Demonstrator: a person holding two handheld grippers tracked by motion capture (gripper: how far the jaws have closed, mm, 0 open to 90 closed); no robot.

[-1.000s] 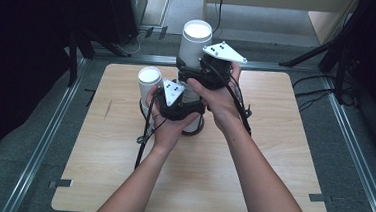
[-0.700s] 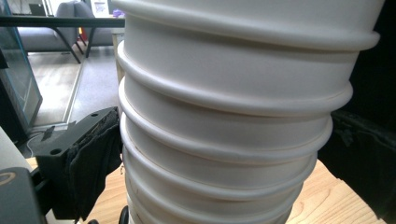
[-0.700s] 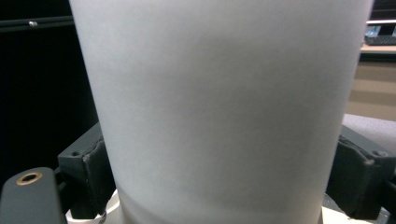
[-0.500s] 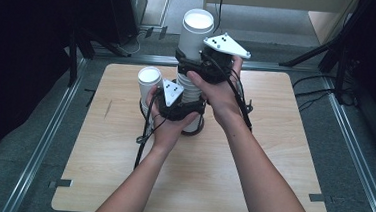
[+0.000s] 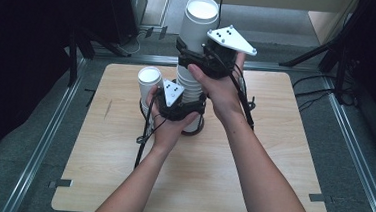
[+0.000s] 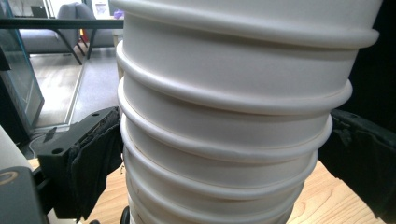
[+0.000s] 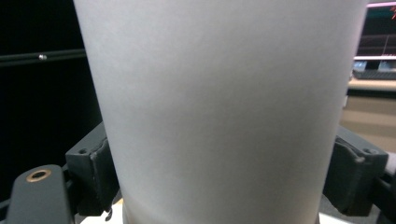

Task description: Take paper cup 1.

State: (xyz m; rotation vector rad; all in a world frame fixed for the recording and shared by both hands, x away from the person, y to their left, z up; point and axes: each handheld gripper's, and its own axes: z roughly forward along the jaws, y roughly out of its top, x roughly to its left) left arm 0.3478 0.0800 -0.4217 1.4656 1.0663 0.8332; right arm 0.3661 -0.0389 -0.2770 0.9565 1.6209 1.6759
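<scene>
Now top cup (image 5: pixel 199 21) sits between right gripper (image 5: pixel 192 56) fingers.

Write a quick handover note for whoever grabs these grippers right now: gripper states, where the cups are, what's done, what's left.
Left hand-held gripper: shut on the cup stack, low down, steadying it on the table.
Right hand-held gripper: shut on the top cup, raised but not yet free of the stack.
Single cup stands beside the stack, at its left in the high view.
Done: one cup apart.
Left: probably pull the top cup free and set it down.
</scene>
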